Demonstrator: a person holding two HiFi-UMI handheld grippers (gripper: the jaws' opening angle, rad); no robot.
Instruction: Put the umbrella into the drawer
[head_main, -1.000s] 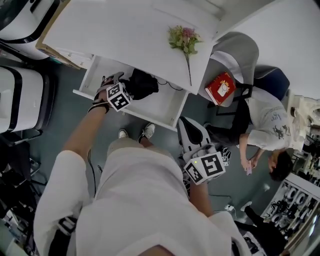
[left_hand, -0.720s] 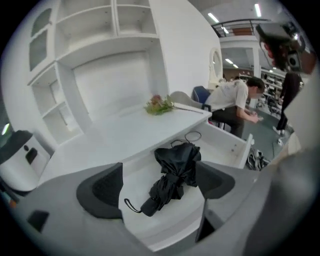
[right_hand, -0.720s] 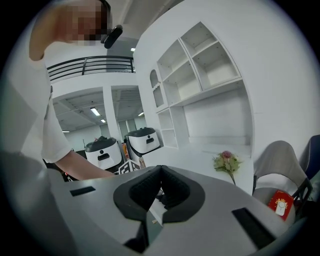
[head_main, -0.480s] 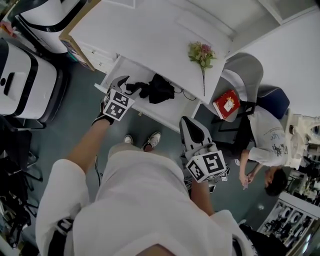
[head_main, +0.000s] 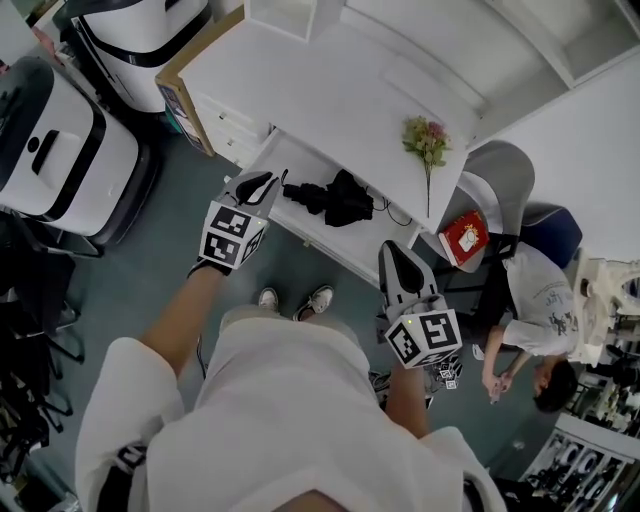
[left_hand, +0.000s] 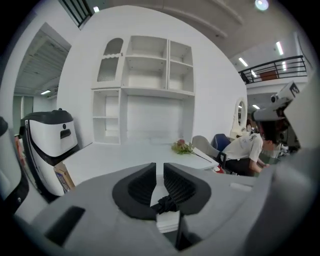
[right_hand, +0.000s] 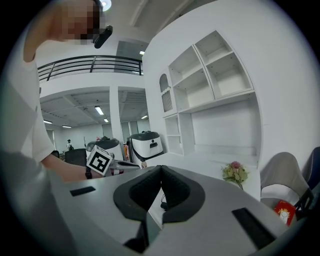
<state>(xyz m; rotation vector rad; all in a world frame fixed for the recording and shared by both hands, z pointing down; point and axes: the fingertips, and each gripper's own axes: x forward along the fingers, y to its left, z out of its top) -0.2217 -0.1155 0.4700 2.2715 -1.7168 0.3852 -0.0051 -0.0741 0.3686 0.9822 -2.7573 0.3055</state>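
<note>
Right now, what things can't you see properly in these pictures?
Back of the open white drawer: head view, the white desk top covers it.
Print on the small red box: head view, too small to read.
Big white and black machine: head view, cut off by the left edge.

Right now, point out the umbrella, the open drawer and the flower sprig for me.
umbrella (head_main: 342, 198): head view, on the middle of the folded black canopy.
drawer (head_main: 303, 160): head view, on the bare white floor beside the umbrella.
flower sprig (head_main: 427, 135): head view, on the pink blooms.
</note>
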